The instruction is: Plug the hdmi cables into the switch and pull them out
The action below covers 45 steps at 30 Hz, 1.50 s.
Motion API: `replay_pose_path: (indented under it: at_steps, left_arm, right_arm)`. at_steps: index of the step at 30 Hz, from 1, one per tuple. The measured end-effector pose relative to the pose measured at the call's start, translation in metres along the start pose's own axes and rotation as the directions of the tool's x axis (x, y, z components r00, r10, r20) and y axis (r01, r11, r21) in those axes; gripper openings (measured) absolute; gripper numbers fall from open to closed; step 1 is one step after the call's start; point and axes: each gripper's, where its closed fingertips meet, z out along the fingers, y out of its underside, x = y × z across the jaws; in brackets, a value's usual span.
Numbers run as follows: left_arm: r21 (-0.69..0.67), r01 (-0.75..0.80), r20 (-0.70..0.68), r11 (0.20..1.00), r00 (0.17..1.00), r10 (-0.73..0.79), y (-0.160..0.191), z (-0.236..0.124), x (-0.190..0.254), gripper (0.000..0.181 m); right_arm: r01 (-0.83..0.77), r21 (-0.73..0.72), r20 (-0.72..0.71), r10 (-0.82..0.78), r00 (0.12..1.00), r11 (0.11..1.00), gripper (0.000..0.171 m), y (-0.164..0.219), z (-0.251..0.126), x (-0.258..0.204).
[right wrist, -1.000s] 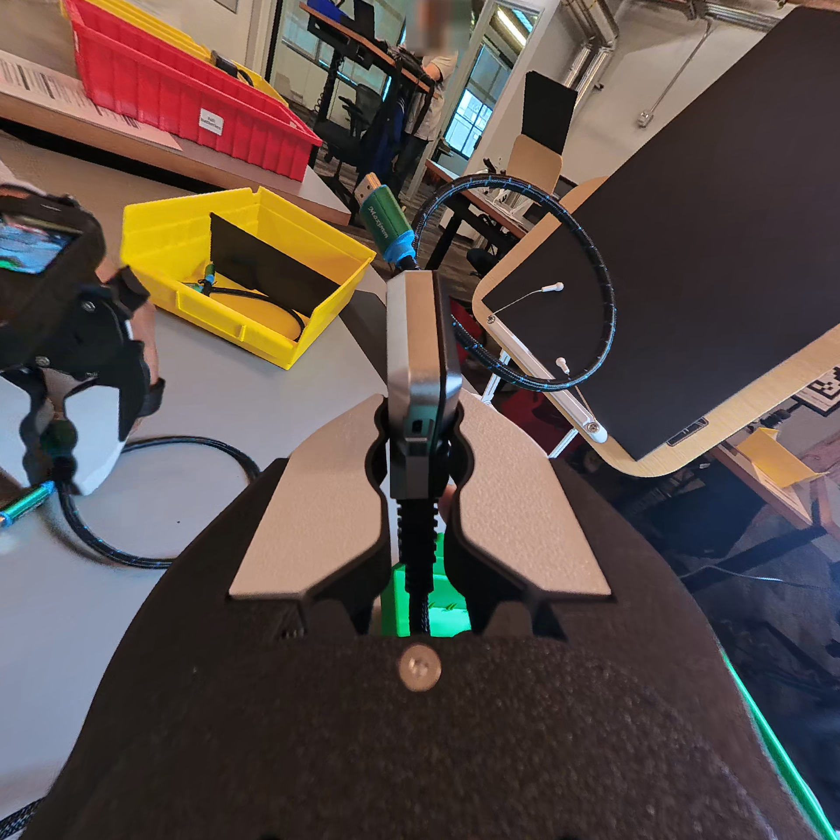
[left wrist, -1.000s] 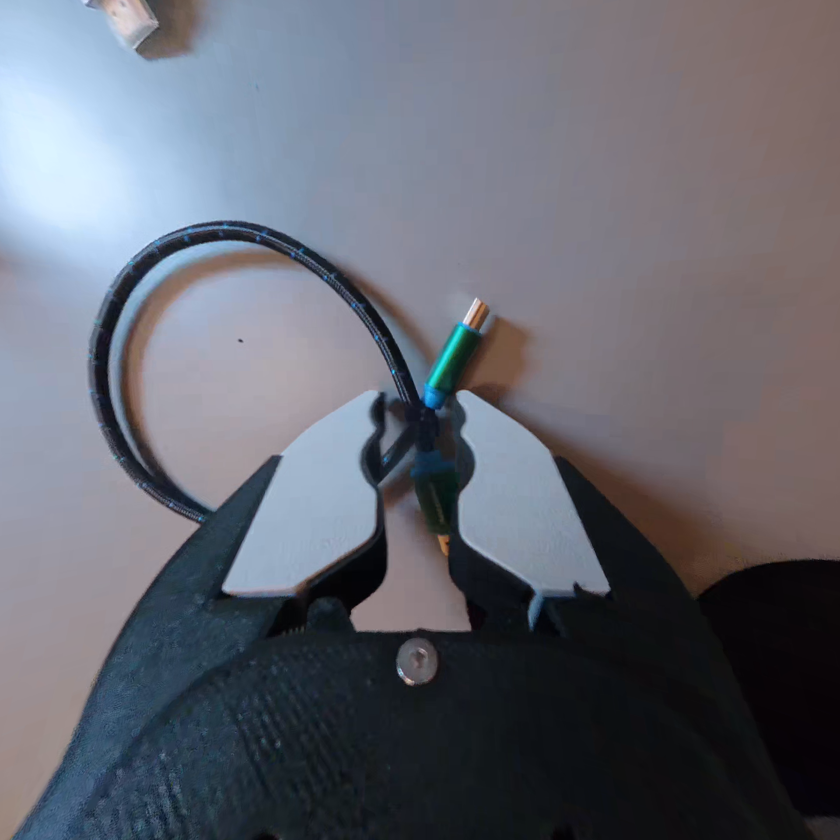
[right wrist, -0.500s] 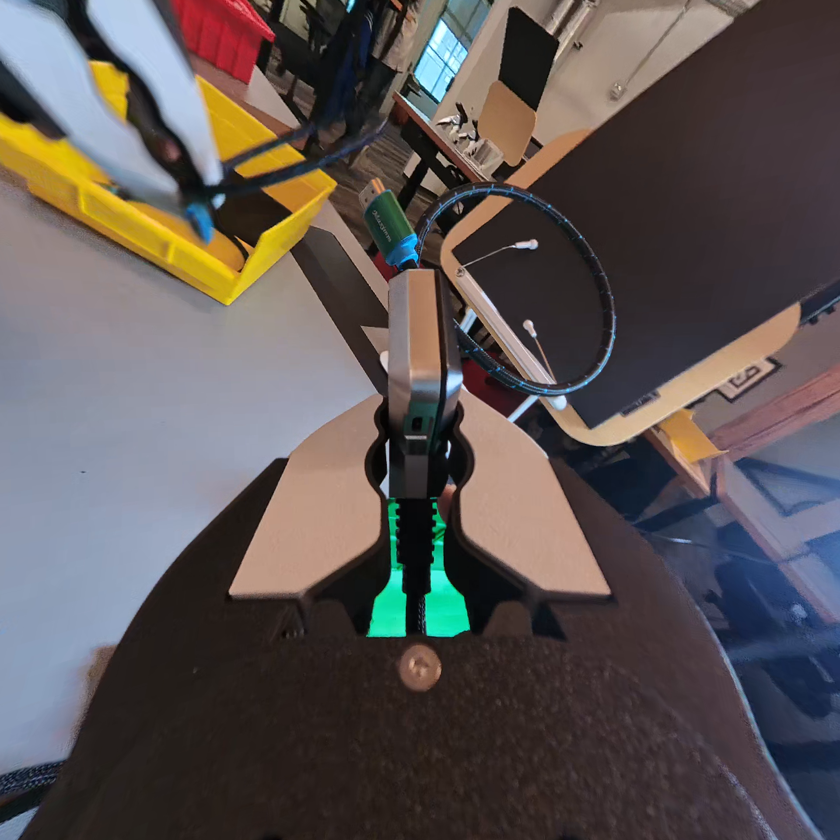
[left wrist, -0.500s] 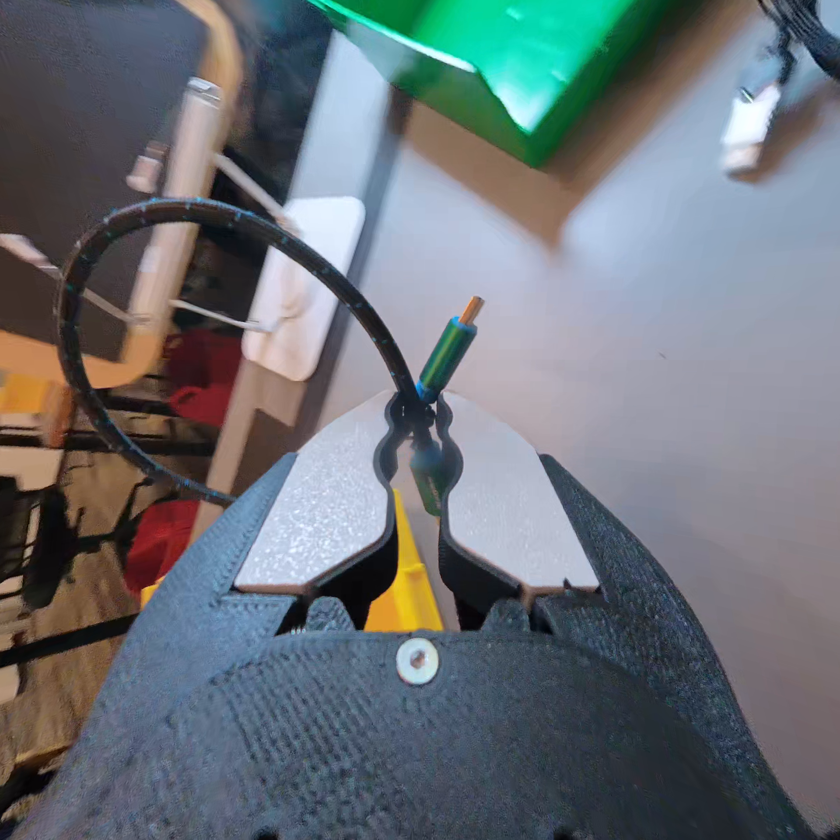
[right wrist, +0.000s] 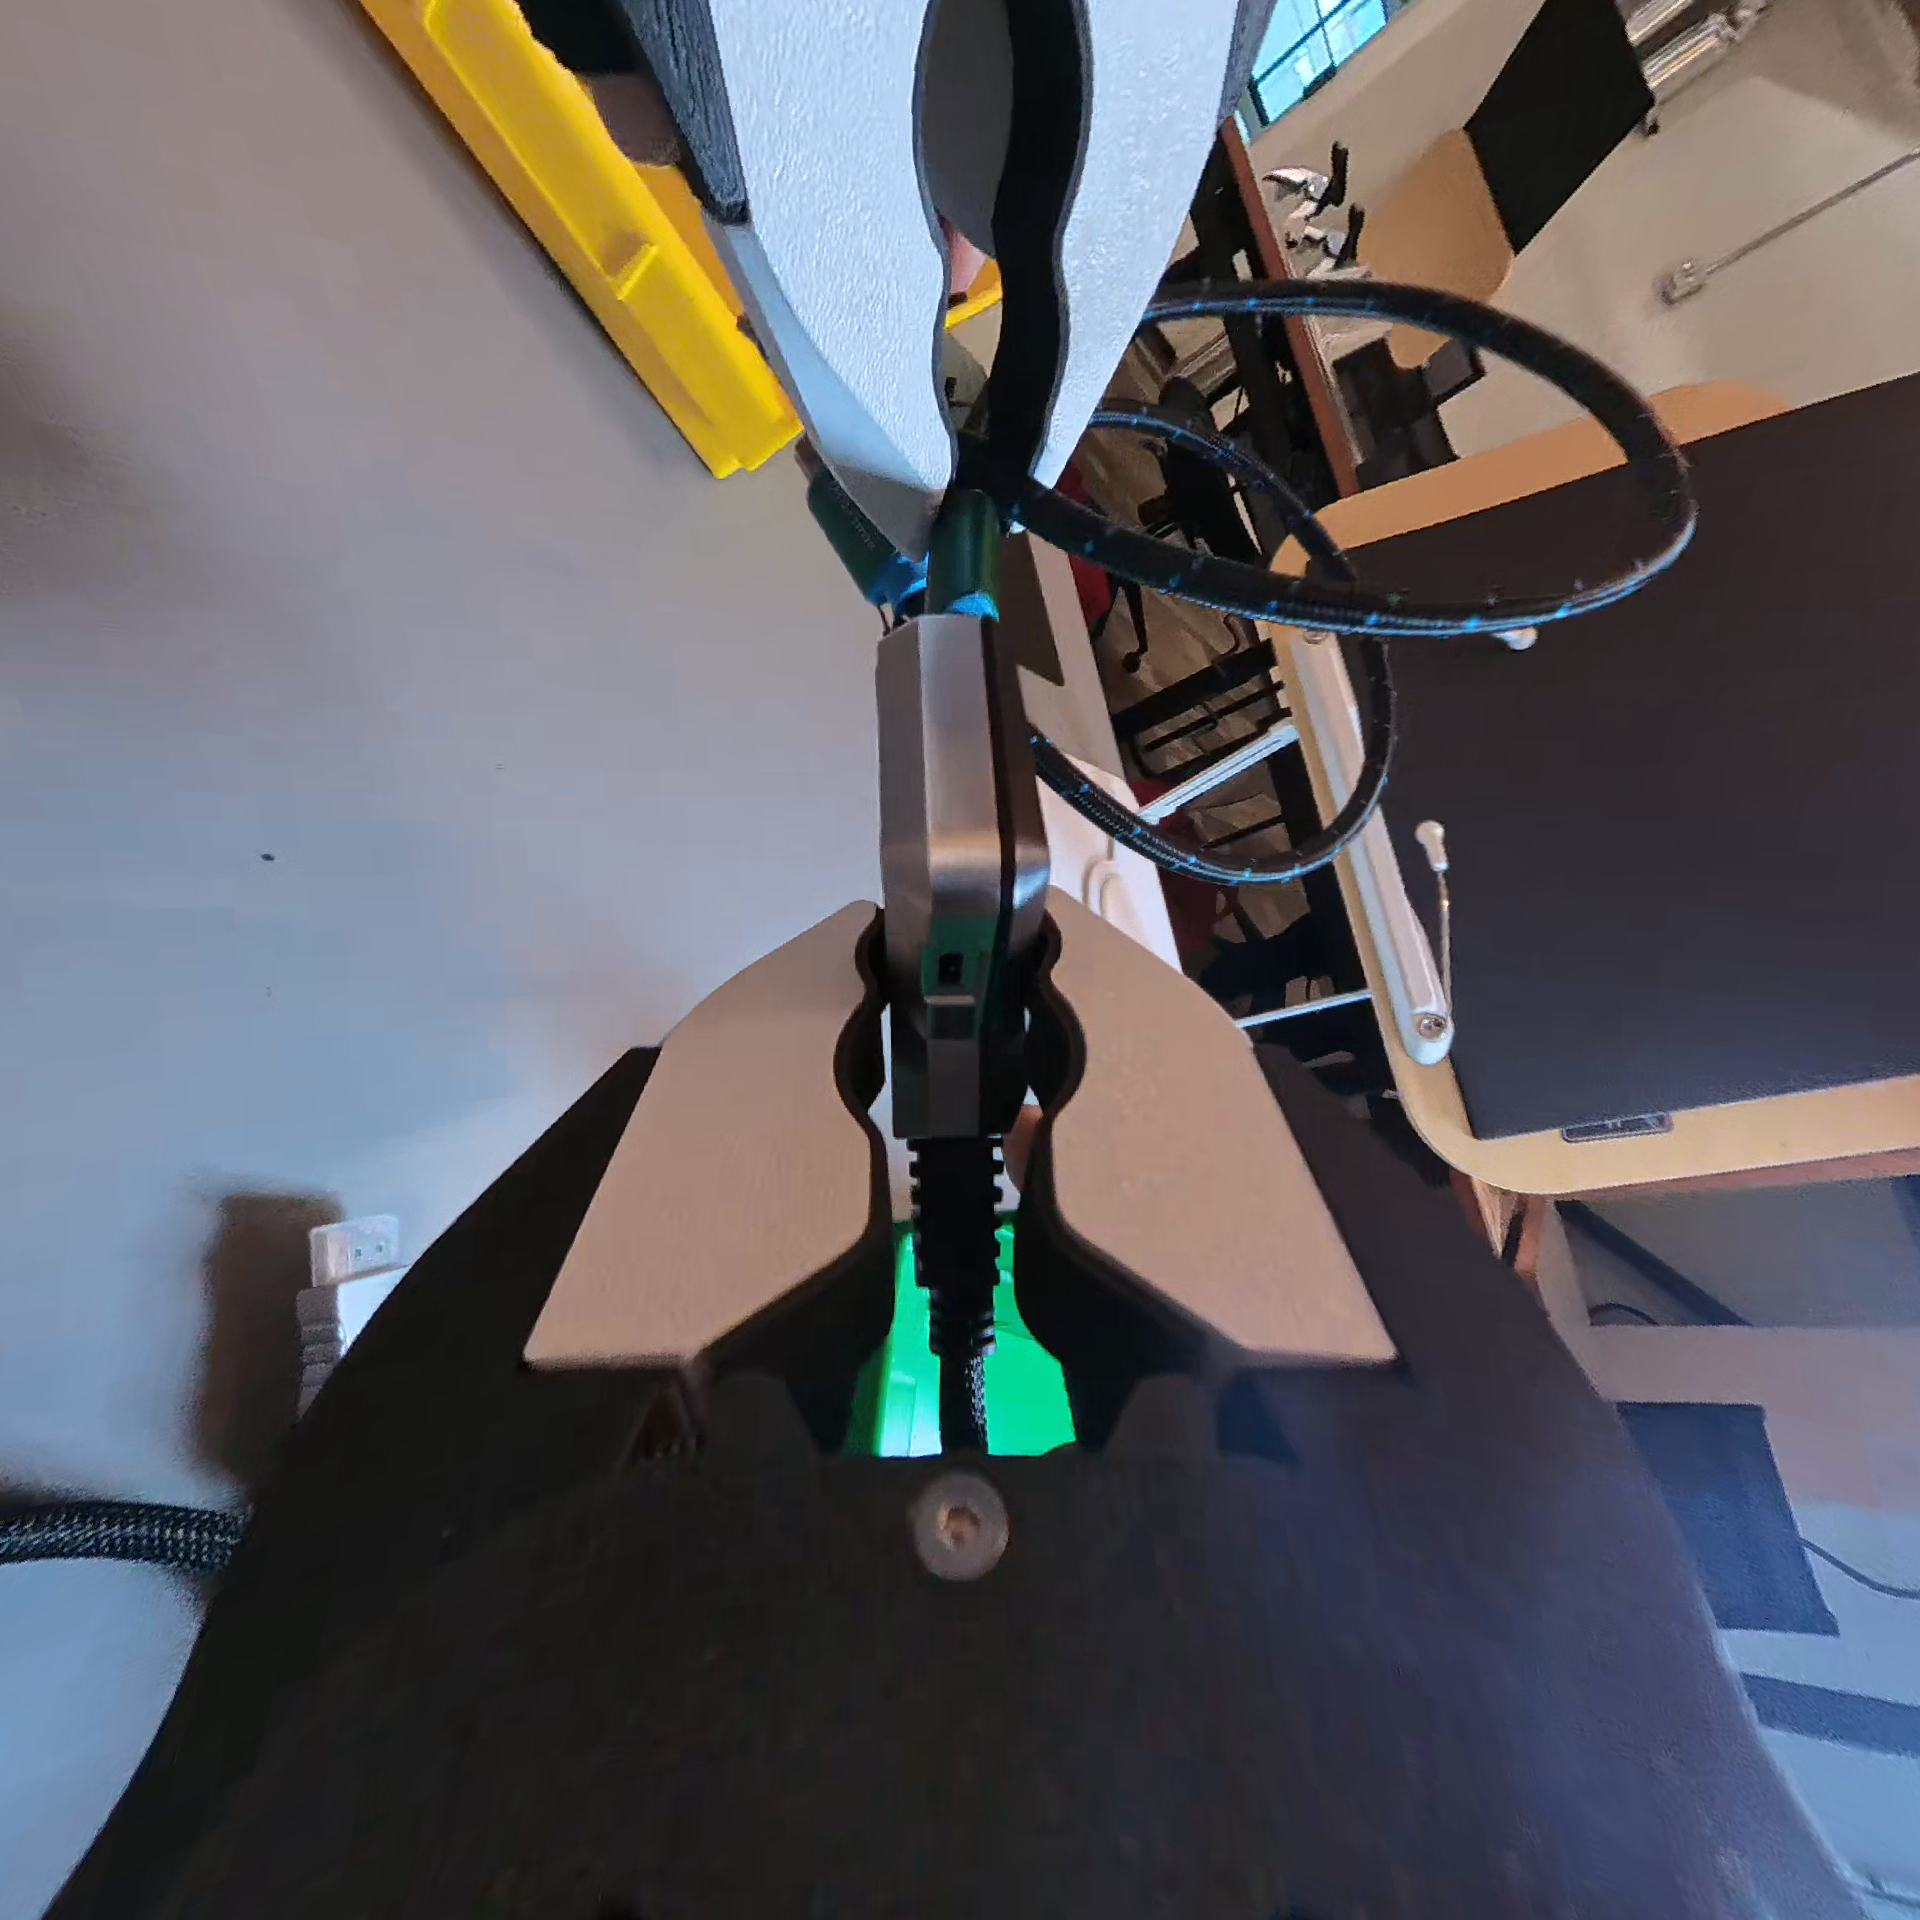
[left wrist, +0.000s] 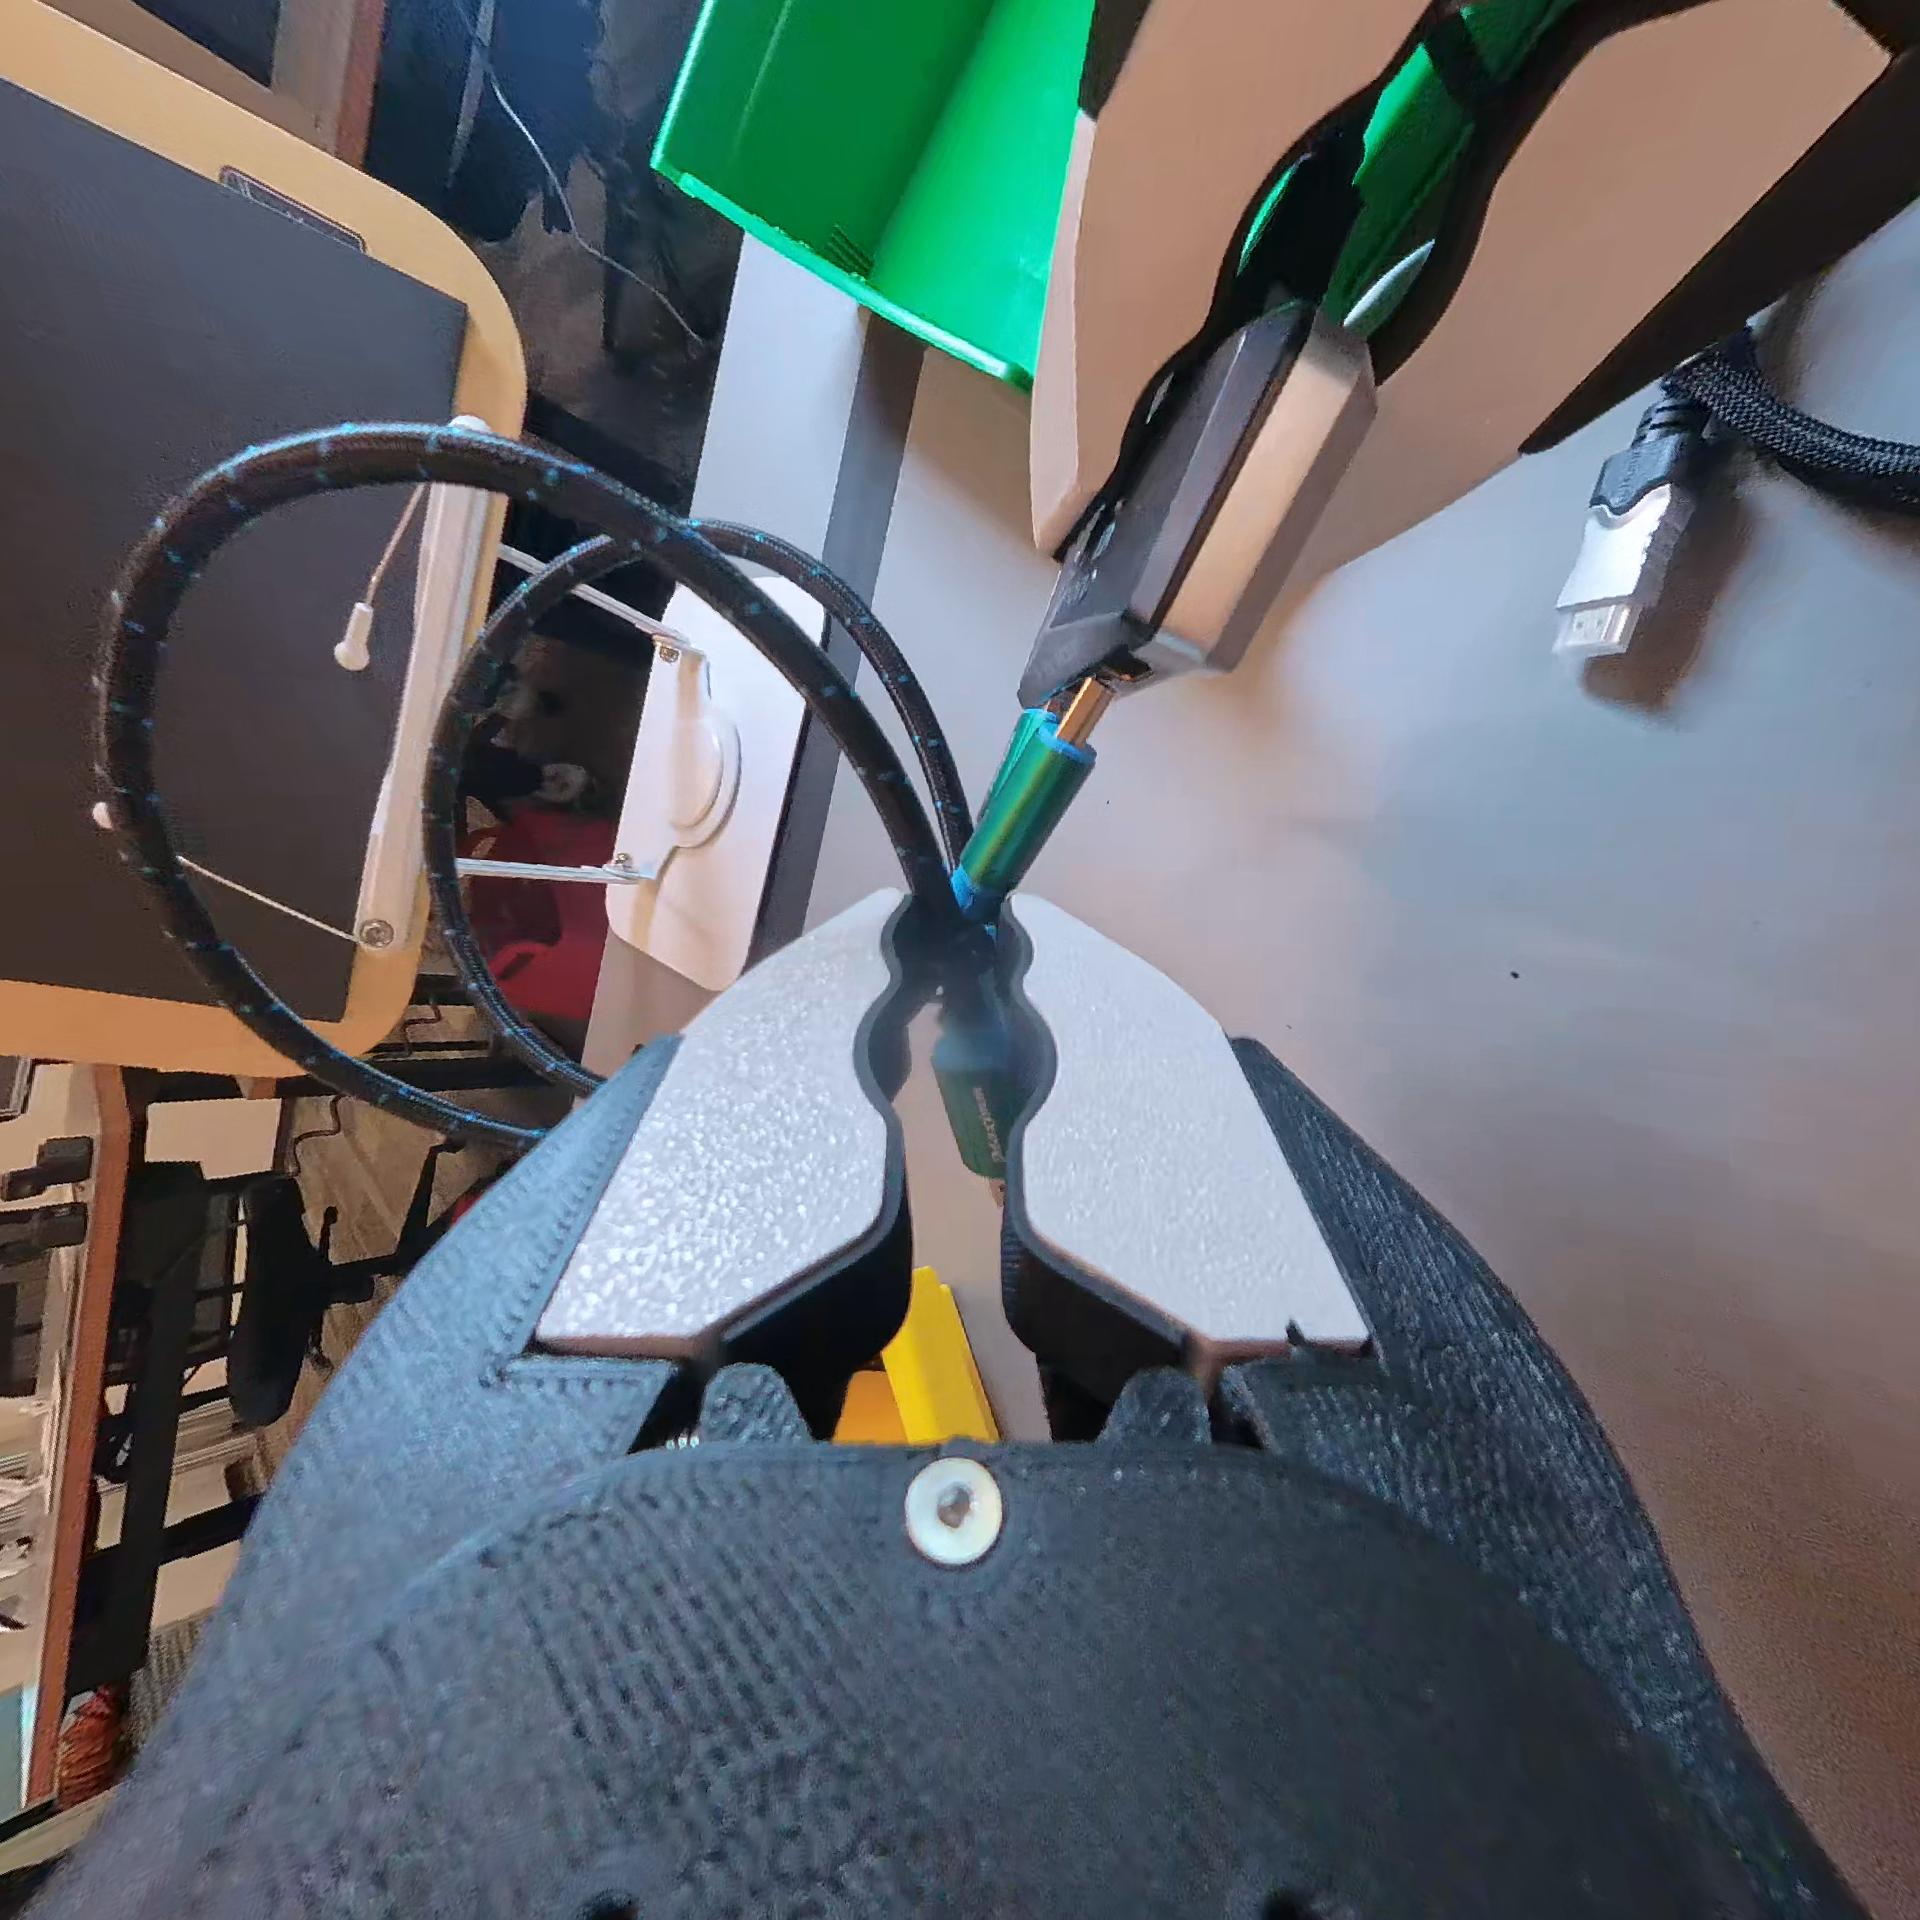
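My left gripper (left wrist: 956, 925) is shut on a black braided HDMI cable (left wrist: 260, 488) where its loop crosses, just behind a green plug (left wrist: 1023, 800). The plug's gold tip sits at the mouth of a port on the end of the grey switch (left wrist: 1236, 488). How deep it is in, I cannot tell. A second green plug (left wrist: 977, 1101) lies between my left fingers. My right gripper (right wrist: 956, 935) is shut on the switch (right wrist: 951, 790) and holds it above the table. The left gripper (right wrist: 977, 499) meets it from above. Another green plug (right wrist: 857, 525) sticks out beside the switch.
The grey table (left wrist: 1558, 1039) lies below. On it are a white HDMI plug (left wrist: 1616, 571) with a black cable, a green bin (left wrist: 883, 156) and a yellow bin (right wrist: 623, 239). The table edge (left wrist: 821, 499) runs left of the grippers, with a black-topped desk (left wrist: 208, 520) beyond. About 7 cm separates my left fingertips from my right.
My left gripper has lifted the looped cable off the table and carried its green plug up to the end of the switch. The two grippers now face each other closely.
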Motion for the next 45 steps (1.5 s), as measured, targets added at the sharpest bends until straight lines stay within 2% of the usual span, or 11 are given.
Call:
replay_pose_path:
  at_steps: [4, 8, 12, 15, 20, 40, 45]
  left_arm:
    - [0.0, 0.01, -0.009, 1.0, 1.0, -0.01, 0.0, -0.003, 0.002, 0.014]
    - [-0.061, -0.005, 0.04, 0.998, 0.999, 0.007, 0.002, 0.0, 0.004, 0.014]
    - [-0.042, 0.011, -0.001, 0.999, 1.0, -0.012, -0.001, 0.002, 0.011, 0.013]
    - [0.0, 0.033, -0.025, 0.999, 0.999, -0.033, -0.006, -0.001, 0.012, 0.013]
    - [-0.035, -0.003, 0.011, 0.999, 1.0, 0.004, -0.004, 0.001, 0.012, 0.013]
    - [0.221, 0.032, -0.064, 0.975, 0.998, -0.018, -0.037, -0.02, 0.016, 0.012]
    - [0.197, -0.002, -0.082, 0.98, 0.996, 0.019, -0.033, -0.012, 0.025, 0.012]
  right_arm:
    - [-0.02, -0.028, -0.007, 0.02, 1.0, 0.999, 0.023, 0.004, 0.003, 0.0]
    - [-0.03, -0.067, -0.004, 0.03, 1.0, 0.997, 0.023, 0.01, 0.006, -0.002]
    - [-0.044, -0.105, -0.007, 0.044, 0.999, 0.993, 0.023, 0.018, 0.006, -0.002]
    - [-0.072, -0.087, 0.005, 0.073, 0.997, 0.994, 0.023, 0.019, 0.006, -0.003]
    - [-0.077, -0.052, 0.035, 0.078, 0.996, 0.996, 0.023, 0.015, 0.004, -0.007]
    - [-0.265, 0.112, 0.141, 0.248, 0.958, 0.958, 0.022, 0.004, -0.01, -0.005]
    - [-0.186, 0.02, 0.145, 0.181, 0.973, 0.982, 0.022, 0.015, -0.005, -0.015]
